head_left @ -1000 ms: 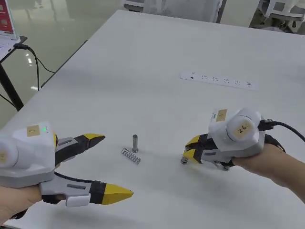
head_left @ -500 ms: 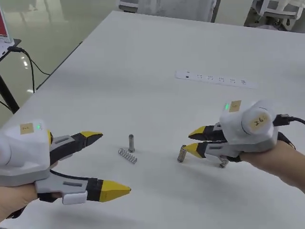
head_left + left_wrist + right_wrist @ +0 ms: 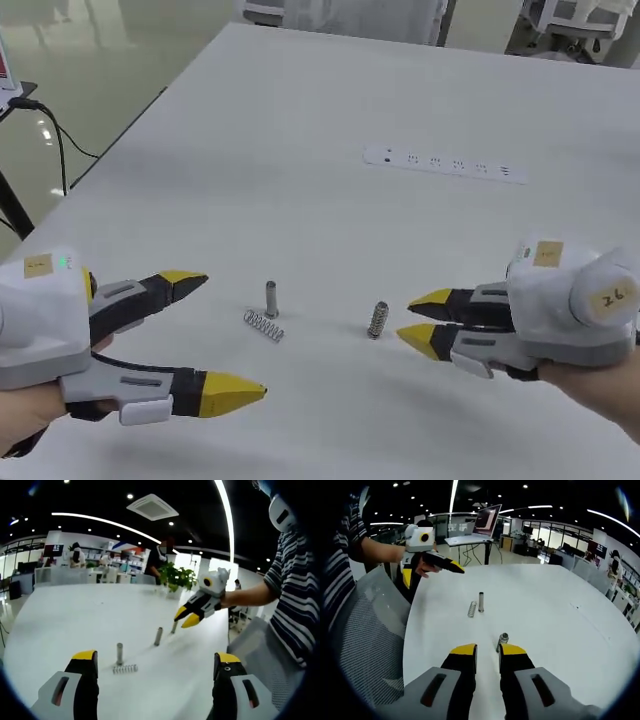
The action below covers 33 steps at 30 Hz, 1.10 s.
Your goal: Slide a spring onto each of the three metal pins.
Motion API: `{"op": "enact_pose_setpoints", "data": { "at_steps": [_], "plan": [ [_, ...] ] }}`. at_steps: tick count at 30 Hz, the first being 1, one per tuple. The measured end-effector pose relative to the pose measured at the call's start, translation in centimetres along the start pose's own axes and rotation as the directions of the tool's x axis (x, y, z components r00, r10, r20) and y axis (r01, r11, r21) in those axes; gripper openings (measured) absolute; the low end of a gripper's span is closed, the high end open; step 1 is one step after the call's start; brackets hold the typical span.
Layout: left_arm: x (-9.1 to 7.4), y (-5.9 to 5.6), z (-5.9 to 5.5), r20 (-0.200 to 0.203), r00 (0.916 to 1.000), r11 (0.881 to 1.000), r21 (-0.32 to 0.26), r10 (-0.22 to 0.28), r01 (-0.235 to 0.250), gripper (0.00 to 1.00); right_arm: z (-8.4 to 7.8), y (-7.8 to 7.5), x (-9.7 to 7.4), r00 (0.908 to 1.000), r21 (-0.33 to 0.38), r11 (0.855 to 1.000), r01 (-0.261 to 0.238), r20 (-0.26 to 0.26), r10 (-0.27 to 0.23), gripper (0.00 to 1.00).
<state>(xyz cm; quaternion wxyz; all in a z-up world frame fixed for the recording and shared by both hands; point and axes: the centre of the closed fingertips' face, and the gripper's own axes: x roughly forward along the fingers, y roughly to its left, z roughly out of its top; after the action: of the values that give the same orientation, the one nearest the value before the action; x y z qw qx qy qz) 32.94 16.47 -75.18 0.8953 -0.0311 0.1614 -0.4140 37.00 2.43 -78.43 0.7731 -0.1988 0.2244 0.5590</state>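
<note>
A bare metal pin (image 3: 271, 298) stands upright on the white table (image 3: 330, 90), with a loose spring (image 3: 263, 325) lying flat just in front of it. To their right stands a second pin wearing a spring (image 3: 377, 320). My right gripper (image 3: 422, 318) is a little right of that pin, jaws slightly open and holding nothing. The right gripper view shows the sprung pin (image 3: 502, 641) just beyond the right gripper (image 3: 489, 650). My left gripper (image 3: 220, 335) is wide open left of the bare pin (image 3: 120, 653) and spring (image 3: 125, 668). A further upright pin (image 3: 174, 627) stands by the right gripper (image 3: 185, 618).
A white power strip (image 3: 443, 165) lies farther back on the table. The table's left edge (image 3: 130, 125) drops to the floor, where a cable hangs. A grey mesh chair (image 3: 365, 630) and a person's striped sleeve (image 3: 342, 565) are near me. A laptop (image 3: 487, 520) sits beyond the table.
My right gripper has let go of the sprung pin and drawn back to the right, leaving it upright. The left gripper has stayed open and hardly moved.
</note>
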Motion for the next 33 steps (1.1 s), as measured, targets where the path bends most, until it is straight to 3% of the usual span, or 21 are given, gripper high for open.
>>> {"op": "enact_pose_setpoints", "data": {
  "at_steps": [7, 12, 19, 33],
  "plan": [
    [-0.3, 0.2, -0.3, -0.003, 1.0, 1.0, -0.007, 0.005, -0.005, 0.92, -3.2, 2.5, 0.8, 0.9987, 0.056, 0.998, -0.038, -0.033, 0.04, 0.14],
    [-0.4, 0.3, -0.4, -0.003, 1.0, 1.0, -0.01, 0.007, -0.007, 0.92, -4.2, 2.9, 1.2, 0.998, 0.083, 0.996, -0.038, -0.048, 0.042, 0.14],
    [-0.5, 0.3, -0.3, -0.005, 0.9999, 1.0, -0.007, 0.012, -0.012, 0.91, -3.9, 3.3, 1.6, 0.9975, 0.079, 0.996, -0.046, -0.049, 0.05, 0.14],
    [-0.7, 0.2, -0.2, -0.012, 0.9999, 1.0, -0.002, 0.011, -0.011, 0.91, -0.6, 4.9, 4.1, 0.9961, 0.006, 0.997, -0.082, -0.032, 0.082, 0.13]
  ]
}}
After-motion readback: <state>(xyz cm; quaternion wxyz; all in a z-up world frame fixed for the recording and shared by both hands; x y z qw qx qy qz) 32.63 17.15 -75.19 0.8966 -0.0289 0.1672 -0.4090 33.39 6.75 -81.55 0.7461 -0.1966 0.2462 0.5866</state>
